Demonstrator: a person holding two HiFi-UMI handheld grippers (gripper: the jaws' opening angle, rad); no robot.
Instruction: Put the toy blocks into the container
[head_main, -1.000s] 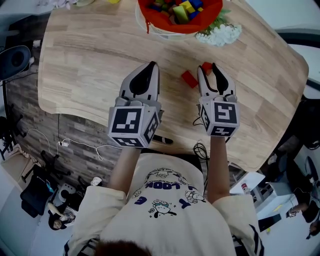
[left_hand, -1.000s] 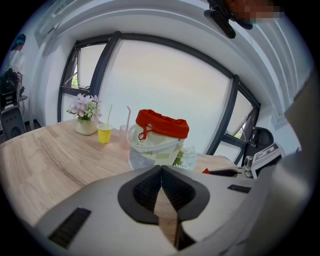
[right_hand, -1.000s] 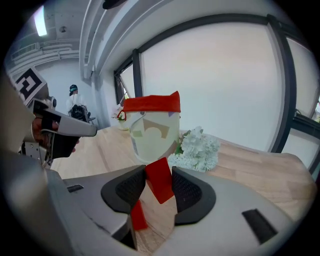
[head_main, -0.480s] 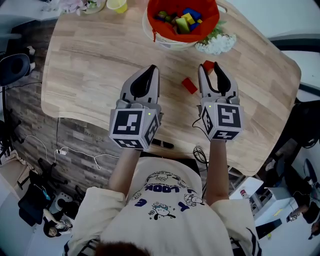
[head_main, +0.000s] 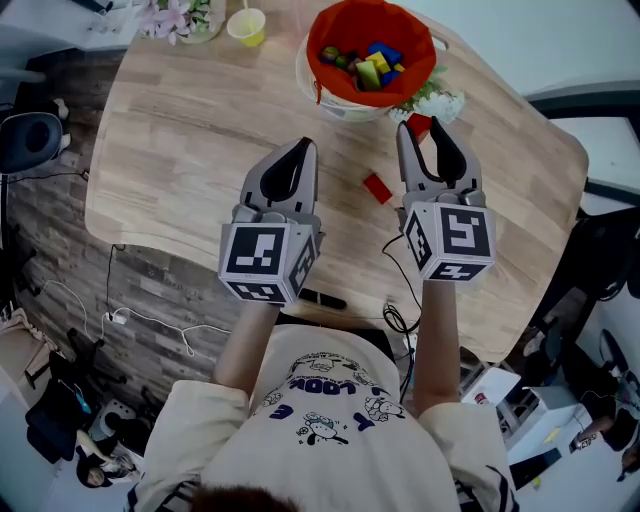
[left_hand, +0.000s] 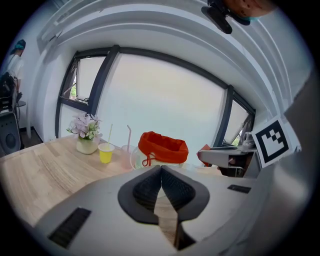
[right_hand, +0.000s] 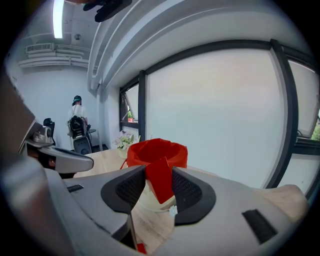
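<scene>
My right gripper (head_main: 421, 131) (right_hand: 159, 186) is shut on a red block (right_hand: 160, 177) (head_main: 418, 125), held above the table just short of the container (head_main: 372, 55) (right_hand: 156, 155). The container is a white tub lined with red cloth, with several coloured blocks (head_main: 365, 65) inside. A second red block (head_main: 377, 187) lies on the wooden table (head_main: 180, 150) between my two grippers. My left gripper (head_main: 300, 150) (left_hand: 161, 170) is shut with nothing between its jaws, hovering left of that loose block.
A yellow cup (head_main: 247, 26) (left_hand: 105, 152) and a vase of pink flowers (head_main: 183, 17) (left_hand: 86, 137) stand at the table's far left. White flowers (head_main: 437, 104) lie by the container's right side. Cables hang off the near table edge (head_main: 395, 320). A person (right_hand: 77, 122) stands far back in the room.
Both grippers have moved forward toward the container, the right one carrying the red block closer to it. The loose red block stays on the table.
</scene>
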